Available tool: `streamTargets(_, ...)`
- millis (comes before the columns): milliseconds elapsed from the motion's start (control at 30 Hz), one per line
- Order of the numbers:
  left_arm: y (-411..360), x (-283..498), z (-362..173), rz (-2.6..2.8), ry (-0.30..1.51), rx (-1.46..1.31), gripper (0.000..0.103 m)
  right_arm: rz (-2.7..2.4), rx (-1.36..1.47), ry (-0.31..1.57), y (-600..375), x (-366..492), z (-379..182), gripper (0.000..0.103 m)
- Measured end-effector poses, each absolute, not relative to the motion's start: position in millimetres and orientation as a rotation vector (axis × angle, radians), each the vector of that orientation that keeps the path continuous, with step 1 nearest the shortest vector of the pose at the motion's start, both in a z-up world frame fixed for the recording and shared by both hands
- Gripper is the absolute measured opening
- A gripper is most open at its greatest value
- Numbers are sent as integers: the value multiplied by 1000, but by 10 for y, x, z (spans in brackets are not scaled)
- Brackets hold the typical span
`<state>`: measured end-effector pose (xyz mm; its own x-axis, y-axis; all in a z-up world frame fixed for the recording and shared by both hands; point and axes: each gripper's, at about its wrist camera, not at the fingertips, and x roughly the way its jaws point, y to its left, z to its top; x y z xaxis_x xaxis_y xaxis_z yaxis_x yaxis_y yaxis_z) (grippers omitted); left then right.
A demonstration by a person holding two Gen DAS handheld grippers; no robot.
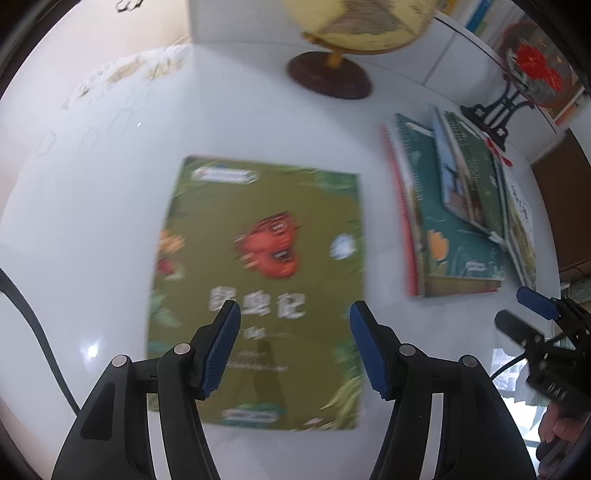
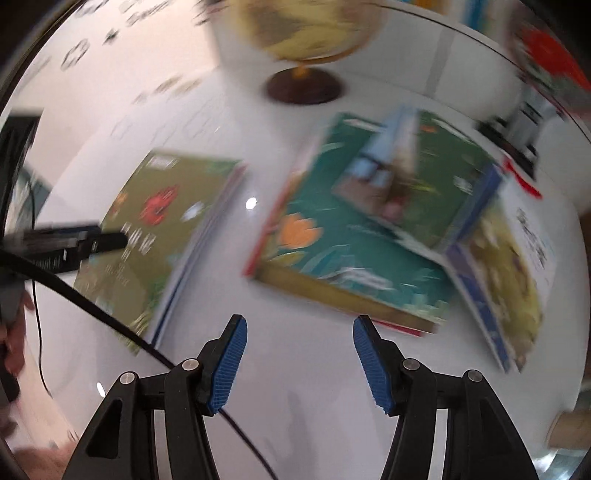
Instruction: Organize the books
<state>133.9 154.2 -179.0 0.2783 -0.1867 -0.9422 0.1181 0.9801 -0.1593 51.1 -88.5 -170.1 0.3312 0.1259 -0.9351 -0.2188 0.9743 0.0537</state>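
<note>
1. The left gripper (image 1: 295, 314) hangs above the green book (image 1: 258, 280). Its blue ridged pads (image 1: 221, 350) stand apart with nothing between them, so it holds nothing.
2. The right gripper (image 2: 299, 328) is also open and empty. It hangs over bare table, in front of the pile of books (image 2: 369, 229).
3. The green book lies flat on the white table (image 1: 92, 221), on its own. It has a red bug on the cover and white letters under it. In the right wrist view it looks like it may sit on top of another book, but the blur makes that hard to tell.
4. There is a clear strip of table between the green book and the pile.
5. The pile is messy. A big teal book (image 1: 443, 236) with an orange flower sits low in it, and smaller books lie tilted on top. Their corners stick out in different ways.
6. The table is smooth and shiny, and lights glint on it. There is a lot of open room on the left side.
7. A globe (image 1: 354, 26) on a round brown base (image 1: 328, 74) stands at the back. A black curly stand (image 1: 495, 110) sits just behind the pile.
8. A black cable (image 2: 110, 317) crosses the table near the green book.
</note>
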Motion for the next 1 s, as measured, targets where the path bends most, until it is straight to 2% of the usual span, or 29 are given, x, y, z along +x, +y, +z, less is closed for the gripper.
streamTargets(467,-40,1623,-1569,-455,1237,75,60,-76,498,1129,-2739,438,-1775,58)
streamTargets(667,-486,1733,-1639,-447,1240,157,60,-102,528,1122,-3046,455,-1850,58)
streamTargets(800,-602,1760,-1606,-523,1238,49,60,-106,522,1132,-3214,478,-1954,58)
streamTargets(1000,-1110,1794,-1685,-605,1254,116,60,-117,543,1161,-3403,542,-2161,58)
